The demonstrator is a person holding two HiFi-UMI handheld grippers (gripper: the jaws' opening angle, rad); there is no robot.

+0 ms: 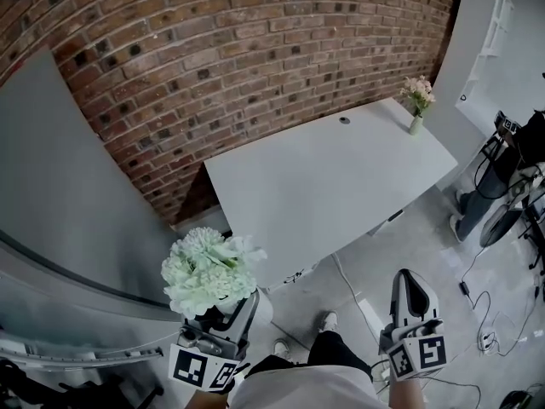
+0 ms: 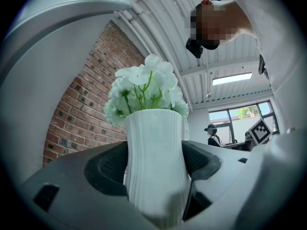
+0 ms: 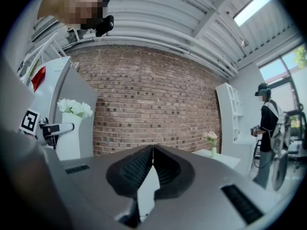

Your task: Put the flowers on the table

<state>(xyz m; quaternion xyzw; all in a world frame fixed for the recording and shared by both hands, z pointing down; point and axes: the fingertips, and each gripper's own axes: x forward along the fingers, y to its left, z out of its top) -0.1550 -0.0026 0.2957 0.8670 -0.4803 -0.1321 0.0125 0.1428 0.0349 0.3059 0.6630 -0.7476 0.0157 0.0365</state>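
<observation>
White vase (image 2: 154, 128) with flowers (image 2: 144, 90) gripped between left gripper (image 2: 156, 151) jaws; right gripper (image 3: 153, 148) jaws closed, seemingly empty.

A red-brown brick wall (image 1: 255, 41) runs behind a pale grey table (image 1: 332, 186), which stands on a grey concrete floor (image 1: 417, 237). A white shelf unit (image 1: 492, 15) stands at the right, and cables (image 1: 465, 287) trail over the floor near it. Overhead, a ribbed white ceiling (image 3: 158, 18) carries a bright strip light (image 2: 232, 78). Windows (image 2: 242, 114) show daylight and greenery.
</observation>
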